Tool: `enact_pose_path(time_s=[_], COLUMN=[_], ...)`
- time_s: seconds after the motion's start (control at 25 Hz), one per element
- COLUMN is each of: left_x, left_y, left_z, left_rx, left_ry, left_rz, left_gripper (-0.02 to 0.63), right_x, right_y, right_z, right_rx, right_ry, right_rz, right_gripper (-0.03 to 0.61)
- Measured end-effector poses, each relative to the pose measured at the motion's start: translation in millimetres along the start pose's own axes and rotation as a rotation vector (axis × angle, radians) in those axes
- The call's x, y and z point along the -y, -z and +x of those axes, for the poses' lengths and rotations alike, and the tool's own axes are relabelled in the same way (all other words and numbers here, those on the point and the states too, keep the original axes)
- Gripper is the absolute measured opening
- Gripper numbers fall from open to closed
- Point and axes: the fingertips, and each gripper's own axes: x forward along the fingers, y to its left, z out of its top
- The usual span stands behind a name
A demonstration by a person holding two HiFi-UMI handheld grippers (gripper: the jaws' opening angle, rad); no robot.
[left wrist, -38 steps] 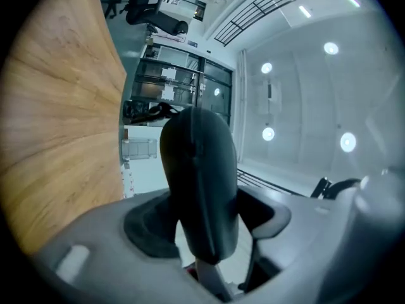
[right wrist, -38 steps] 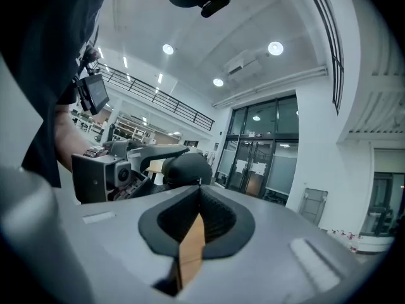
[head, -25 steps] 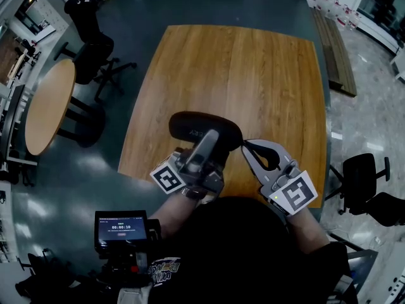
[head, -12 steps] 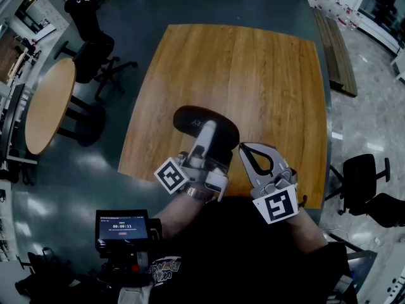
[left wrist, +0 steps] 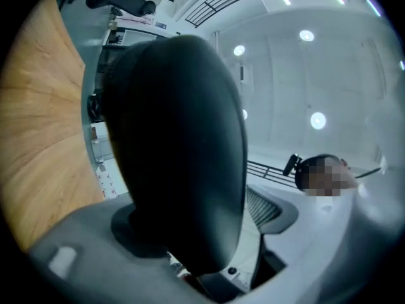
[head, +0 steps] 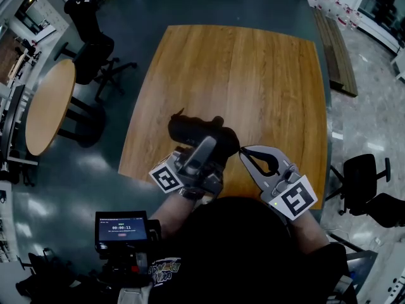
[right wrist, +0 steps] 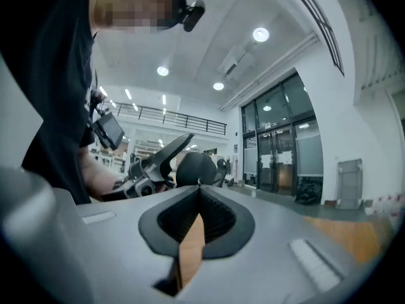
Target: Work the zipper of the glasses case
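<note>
Over the near part of the wooden desk point(head: 253, 75) is the black glasses case point(head: 193, 130). The left gripper point(head: 210, 142) has just been opening its jaws wide, and the case is between them. The right gripper point(head: 241, 151) has its jaws pressed together, with the tips at the case's right end.

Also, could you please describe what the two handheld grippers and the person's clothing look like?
The left gripper and right gripper are both light grey plastic, each with two long tapering jaws. The right gripper view shows ribbed black pads lining its jaws. Each gripper carries a white cube printed with black square markers, left and right. The person wears a black short-sleeved top.
</note>
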Motion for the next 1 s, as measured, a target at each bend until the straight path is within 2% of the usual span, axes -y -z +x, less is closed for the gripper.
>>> enact_pose_path(time_s=[0.16,0.24,0.28,0.36,0.44,0.48,0.6,0.68,0.84,1.0], left_x=[16,19,19,17,7,0,-20,-28,-35,-41], left_y=[-3,-4,-4,-3,-3,-4,-6,-5,-3,0], left_z=[6,7,7,6,3,0,-8,-11,-14,-17], left_rx=[-0.024,-0.033,-0.042,-0.059,-0.042,-0.017,0.076,0.111,0.122,0.128], left_ry=[0.068,0.080,0.078,0.049,-0.016,-0.055,-0.150,-0.182,-0.196,-0.215], left_rz=[0.056,0.070,0.078,0.097,0.080,0.042,-0.136,-0.219,-0.277,-0.320], left_gripper=[0.368,0.297,0.268,0.267,0.265,0.265,0.262,0.262,0.262,0.262], right_x=[4,7,9,13,18,20,24,24,19,16], right_y=[-7,-7,-7,-7,-7,-8,-9,-9,-11,-5], right_z=[-6,-7,-7,-6,-6,-5,-4,-4,-2,-2], right_rx=[0.096,0.123,0.128,0.132,0.120,0.111,0.084,0.070,0.038,-0.036], right_ry=[-0.124,-0.176,-0.191,-0.185,-0.125,-0.086,0.013,0.034,0.025,0.053], right_rz=[0.250,0.385,0.433,0.465,0.393,0.327,0.132,0.067,-0.001,-0.135], right_gripper=[0.003,0.003,0.003,0.003,0.003,0.003,0.003,0.004,0.006,0.009])
